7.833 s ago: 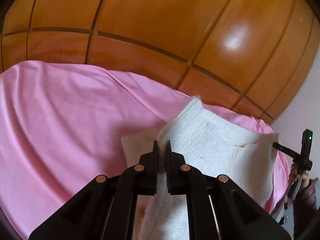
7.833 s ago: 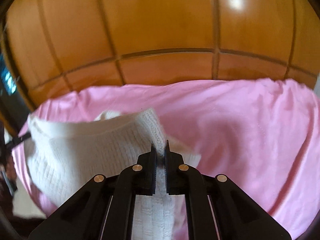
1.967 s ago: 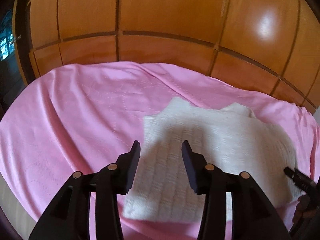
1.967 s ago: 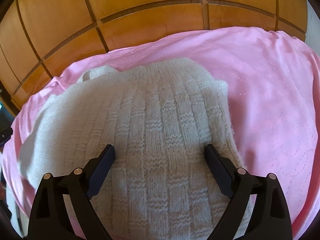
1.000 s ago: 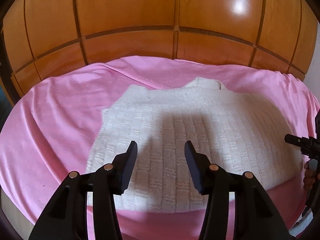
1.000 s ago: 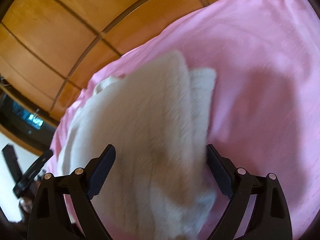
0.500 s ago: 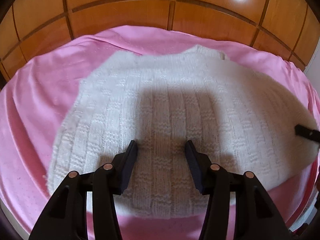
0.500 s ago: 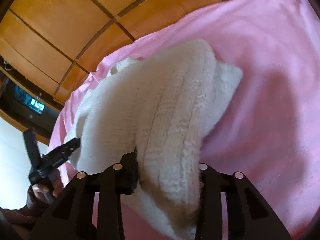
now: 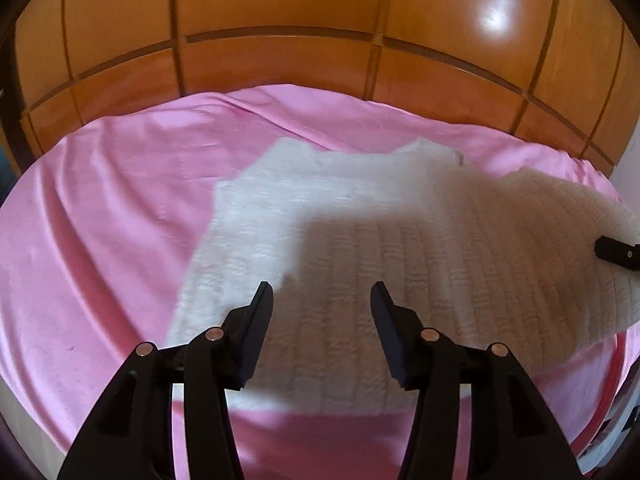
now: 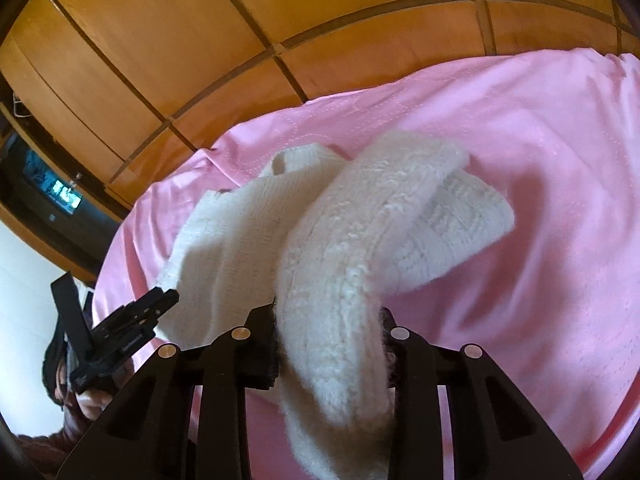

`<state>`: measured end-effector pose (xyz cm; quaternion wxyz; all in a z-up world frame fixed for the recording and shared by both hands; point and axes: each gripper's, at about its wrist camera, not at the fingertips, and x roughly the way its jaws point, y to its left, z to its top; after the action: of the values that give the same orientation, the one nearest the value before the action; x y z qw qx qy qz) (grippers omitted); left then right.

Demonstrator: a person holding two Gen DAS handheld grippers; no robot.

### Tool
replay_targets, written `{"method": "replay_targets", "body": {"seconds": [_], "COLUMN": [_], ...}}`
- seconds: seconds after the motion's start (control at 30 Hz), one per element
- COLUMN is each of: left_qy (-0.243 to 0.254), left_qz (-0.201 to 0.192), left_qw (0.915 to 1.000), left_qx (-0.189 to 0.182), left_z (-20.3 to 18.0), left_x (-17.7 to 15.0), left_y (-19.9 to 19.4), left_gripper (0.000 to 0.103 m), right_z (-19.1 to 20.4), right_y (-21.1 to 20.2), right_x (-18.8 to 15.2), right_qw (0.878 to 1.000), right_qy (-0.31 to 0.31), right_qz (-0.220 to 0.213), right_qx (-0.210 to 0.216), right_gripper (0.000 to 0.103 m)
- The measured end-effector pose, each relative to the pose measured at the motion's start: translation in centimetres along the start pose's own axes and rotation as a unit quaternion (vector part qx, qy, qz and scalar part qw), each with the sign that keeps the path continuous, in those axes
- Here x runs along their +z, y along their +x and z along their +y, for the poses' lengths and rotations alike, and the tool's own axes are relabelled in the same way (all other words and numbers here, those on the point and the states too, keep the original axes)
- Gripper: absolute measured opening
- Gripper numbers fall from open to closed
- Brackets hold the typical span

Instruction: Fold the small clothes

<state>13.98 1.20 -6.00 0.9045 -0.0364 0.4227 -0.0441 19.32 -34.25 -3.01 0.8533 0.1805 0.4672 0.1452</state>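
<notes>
Sweater (image 9: pixel 400 264), white knit, lies on a pink bed (image 9: pixel 100 240); right tongs (image 10: pixel 328 344) pinch its bunched right edge, lifted, while left tongs (image 9: pixel 322 304) hover wide apart, empty, above it. Thick fuzzy knit may slip from the pinch or drag the unpinned body askew, likely spoiling the fold.

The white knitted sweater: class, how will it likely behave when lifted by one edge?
The white knitted sweater probably flops: its edge bunches and curls in the right hand-held gripper. It likely grips rather than slips, being fuzzy. The rest sags onto the pink sheet.

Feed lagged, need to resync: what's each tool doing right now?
Left tool: open, holding nothing, above the white knit sweater.
Right tool: closed on the sweater's bunched edge, lifting it.
</notes>
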Motion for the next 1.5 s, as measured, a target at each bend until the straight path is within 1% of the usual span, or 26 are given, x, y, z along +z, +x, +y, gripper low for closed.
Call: {"method": "replay_targets", "body": {"seconds": [0.2, 0.4, 0.53, 0.6, 0.7, 0.73, 0.77, 0.8, 0.83, 0.87, 0.9, 0.93, 0.97, 1.0, 1.03, 1.07, 1.13, 1.2, 1.23, 1.27, 1.3, 1.33, 1.37, 1.4, 1.47, 1.5], "left_qy": [-0.032, -0.054, -0.075, -0.095, -0.124, -0.136, -0.144, -0.154, -0.158, -0.165, -0.172, -0.179, -0.183, -0.187, -0.196, -0.204, -0.222, -0.238, -0.245, -0.249, -0.248, -0.242, -0.230, -0.216, -0.200, -0.190], "left_qz": [-0.004, -0.004, 0.000, 0.004, 0.011, 0.009, 0.003, -0.004, -0.006, -0.004, -0.004, -0.006, -0.007, -0.008, -0.010, -0.012, -0.013, -0.006, -0.004, -0.001, 0.004, 0.009, 0.018, 0.027, 0.044, 0.052], "left_qw": [0.9995, 0.9985, 0.9971, 0.9954, 0.9921, 0.9906, 0.9895, 0.9880, 0.9873, 0.9860, 0.9846, 0.9832, 0.9820, 0.9808, 0.9777, 0.9746, 0.9663, 0.9557, 0.9498, 0.9432, 0.9402, 0.9395, 0.9414, 0.9453, 0.9492, 0.9505], "left_qx": [-0.005, -0.006, -0.008, -0.011, -0.014, -0.013, -0.013, -0.013, -0.013, -0.019, -0.029, -0.038, -0.046, -0.055, -0.075, -0.091, -0.129, -0.173, -0.195, -0.220, -0.234, -0.242, -0.246, -0.243, -0.239, -0.240], "left_z": [2.6, 4.6, 6.4, 8.0, 10.4, 11.2, 11.8, 12.5, 12.9, 13.5, 13.9, 14.3, 14.6, 14.9, 15.2, 15.4, 15.6, 15.2, 15.0, 14.5, 14.0, 13.3, 12.2, 11.1, 9.5, 8.9], "left_x": [-0.6, -1.1, -1.4, -1.7, -2.0, -2.2, -2.4, -2.5, -2.6, -2.7, -2.7, -2.7, -2.7, -2.7, -2.6, -2.5, -2.2, -1.5, -1.1, -0.6, -0.2, 0.3, 0.8, 1.2, 1.6, 1.9], "left_y": [-0.8, -0.9, -0.9, -0.9, -1.0, -1.2, -1.4, -1.8, -2.0, -2.2, -2.4, -2.7, -2.8, -3.0, -3.1, -3.2, -3.2, -2.9, -2.8, -2.7, -2.4, -2.1, -1.6, -1.0, 0.1, 0.7], "left_gripper": [0.051, 0.051, 0.051, 0.051, 0.051, 0.051, 0.051, 0.051, 0.054, 0.054, 0.054, 0.056, 0.058, 0.060, 0.063, 0.066, 0.067, 0.068, 0.071, 0.073, 0.075, 0.075, 0.075, 0.075, 0.073, 0.068], "right_z": [4.4, 10.5, 15.5, 17.5, 20.5, 21.2, 21.7, 21.9, 22.2, 22.2, 22.2, 21.9, 21.4, 20.2, 19.6, 18.3, 15.8, 13.5, 11.8, 10.9, 10.1, 9.3, 8.9, 8.7, 9.0, 9.4], "right_y": [-0.1, 2.1, 5.6, 7.5, 11.1, 11.7, 12.4, 12.8, 13.0, 12.7, 12.0, 11.3, 10.4, 8.9, 8.2, 7.1, 5.5, 4.4, 3.7, 3.4, 3.0, 2.6, 2.3, 2.2, 2.5, 2.9], "right_x": [1.3, 2.8, 3.4, 3.5, 3.0, 2.8, 2.6, 2.4, 2.3, 2.3, 2.4, 2.5, 2.6, 2.7, 2.7, 2.4, 1.5, 0.4, -0.8, -1.2, -1.9, -2.6, -3.3, -3.6, -4.3, -4.3], "right_qw": [0.999, 0.996, 0.989, 0.986, 0.978, 0.977, 0.977, 0.977, 0.977, 0.978, 0.977, 0.977, 0.979, 0.981, 0.982, 0.983, 0.988, 0.991, 0.993, 0.994, 0.994, 0.995, 0.995, 0.995, 0.993, 0.992], "right_qy": [-0.034, -0.092, -0.138, -0.155, -0.182, -0.187, -0.185, -0.181, -0.169, -0.156, -0.147, -0.140, -0.131, -0.118, -0.113, -0.109, -0.108, -0.106, -0.104, -0.103, -0.103, -0.103, -0.103, -0.103, -0.118, -0.126], "right_qz": [-0.003, 0.015, 0.043, 0.059, 0.096, 0.101, 0.109, 0.116, 0.122, 0.119, 0.110, 0.101, 0.088, 0.066, 0.054, 0.042, 0.028, 0.022, 0.022, 0.022, 0.018, 0.013, 0.010, 0.007, -0.003, -0.006], "right_qx": [-0.003, -0.011, -0.020, -0.024, -0.026, -0.021, -0.009, 0.005, 0.035, 0.073, 0.109, 0.125, 0.133, 0.139, 0.143, 0.139, 0.105, 0.073, 0.049, 0.036, 0.022, 0.008, 0.007, 0.008, 0.001, -0.003], "right_gripper": [0.028, 0.028, 0.028, 0.028, 0.028, 0.028, 0.030, 0.038, 0.048, 0.051, 0.053, 0.054, 0.058, 0.061, 0.061, 0.061, 0.061, 0.061, 0.061, 0.061, 0.061, 0.061, 0.061, 0.061, 0.061, 0.061]}}
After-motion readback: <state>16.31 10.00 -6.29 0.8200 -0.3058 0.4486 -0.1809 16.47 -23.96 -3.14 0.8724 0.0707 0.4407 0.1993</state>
